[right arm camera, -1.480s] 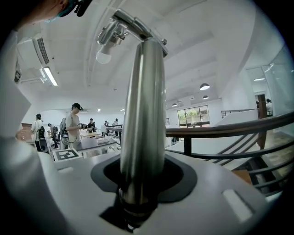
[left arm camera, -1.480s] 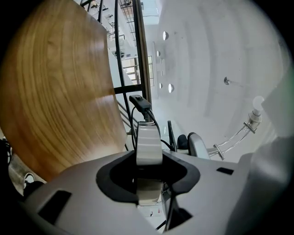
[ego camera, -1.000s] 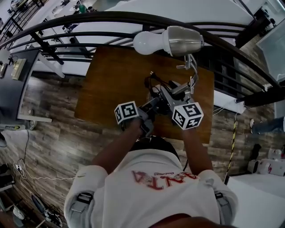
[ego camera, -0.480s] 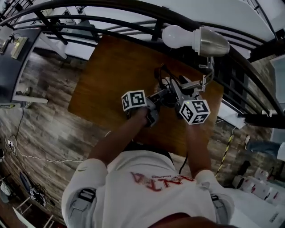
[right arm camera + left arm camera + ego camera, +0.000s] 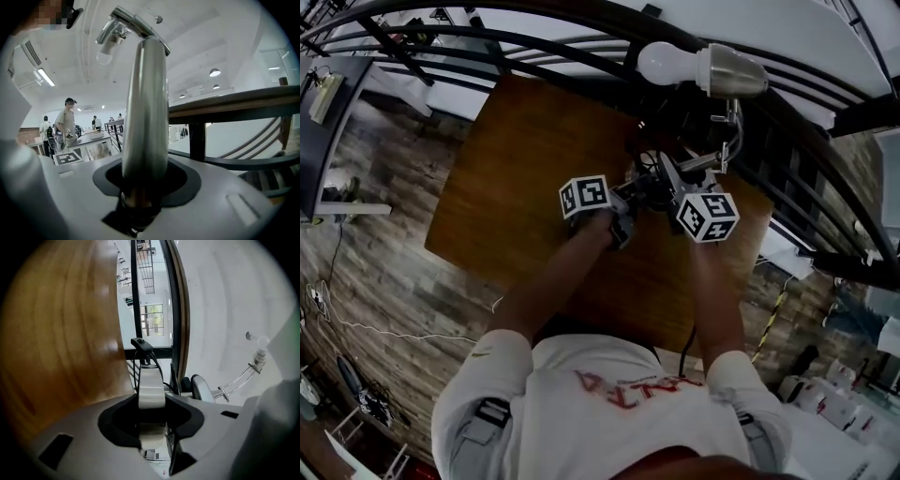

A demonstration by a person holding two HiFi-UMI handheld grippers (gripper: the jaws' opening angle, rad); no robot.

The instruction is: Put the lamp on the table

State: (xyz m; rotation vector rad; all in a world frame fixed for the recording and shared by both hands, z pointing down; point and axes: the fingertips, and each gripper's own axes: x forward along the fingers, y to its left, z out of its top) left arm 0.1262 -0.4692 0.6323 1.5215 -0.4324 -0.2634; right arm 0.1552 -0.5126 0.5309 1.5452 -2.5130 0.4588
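The lamp has a silver shade [image 5: 733,72] and a white bulb [image 5: 664,62], and it leans over the far right part of the brown table [image 5: 516,178]. Both grippers hold its lower part there. My left gripper [image 5: 630,195] is shut on a flat silver piece of the lamp [image 5: 151,387], from which a black cord [image 5: 142,347] runs. My right gripper [image 5: 668,180] is shut on the silver column [image 5: 145,112], with the bulb [image 5: 105,55] high above. I cannot tell whether the base touches the tabletop [image 5: 61,333].
A black curved railing [image 5: 581,45] runs just beyond the table's far edge and shows close in the right gripper view [image 5: 234,108]. Wood-plank floor [image 5: 375,225] surrounds the table. Several people [image 5: 67,123] stand far off by desks.
Both grippers have carried the lamp farther over the table toward the railing and lower. The shade and bulb now hang nearer the table's far right corner.
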